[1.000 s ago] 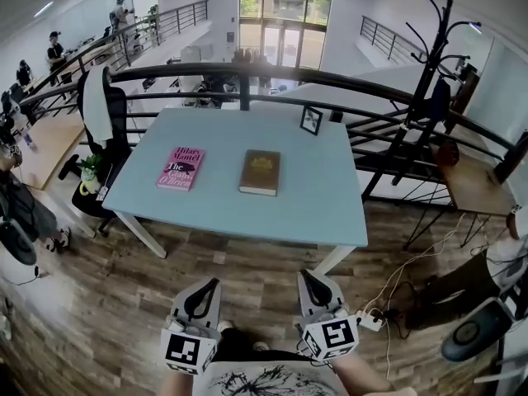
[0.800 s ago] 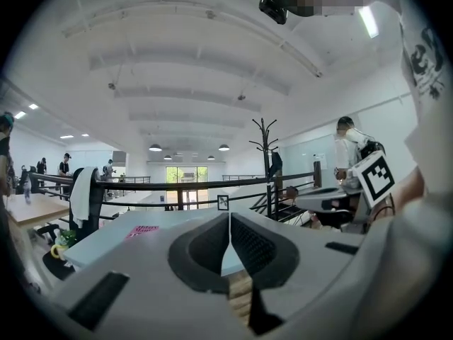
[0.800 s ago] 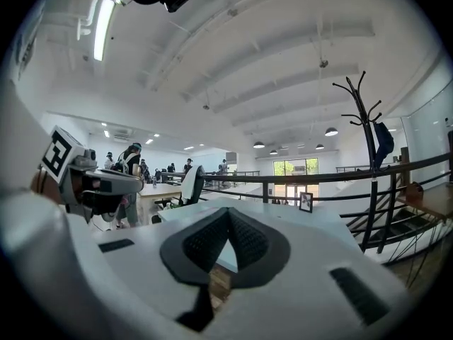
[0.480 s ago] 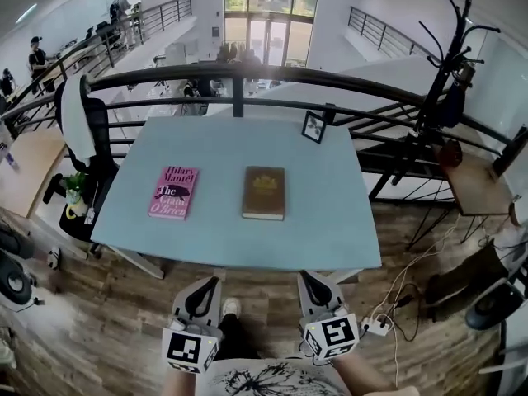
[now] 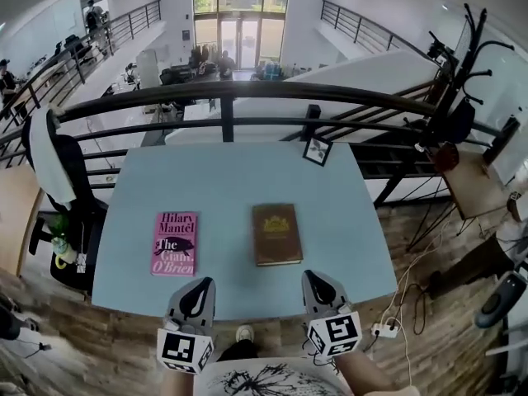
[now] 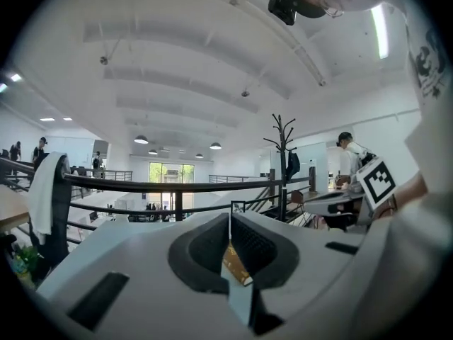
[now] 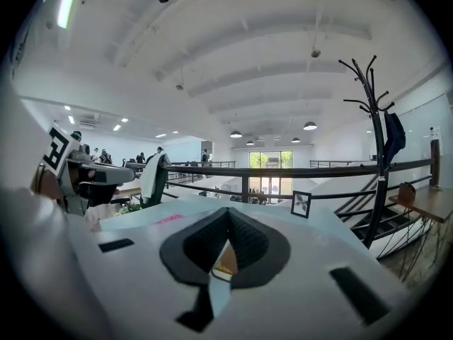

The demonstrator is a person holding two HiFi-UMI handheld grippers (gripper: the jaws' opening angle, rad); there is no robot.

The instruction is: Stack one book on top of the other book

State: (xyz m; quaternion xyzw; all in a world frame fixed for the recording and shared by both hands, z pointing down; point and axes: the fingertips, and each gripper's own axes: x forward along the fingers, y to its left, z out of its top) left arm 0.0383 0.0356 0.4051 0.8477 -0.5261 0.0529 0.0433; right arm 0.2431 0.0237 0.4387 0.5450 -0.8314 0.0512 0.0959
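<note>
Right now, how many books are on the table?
2. A pink book lies flat on the left side of the table. A brown book lies flat near the middle, apart from it. No third one shows in any view.

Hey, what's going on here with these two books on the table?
A person stands at the near edge of a light blue table, holding a claw in each hand. The left claw and the right claw are both shut and empty, touching neither book. The pink book and the brown book with a gold emblem lie flat side by side, apart, so nothing is stacked yet. A small black picture frame stands near the far edge.
</note>
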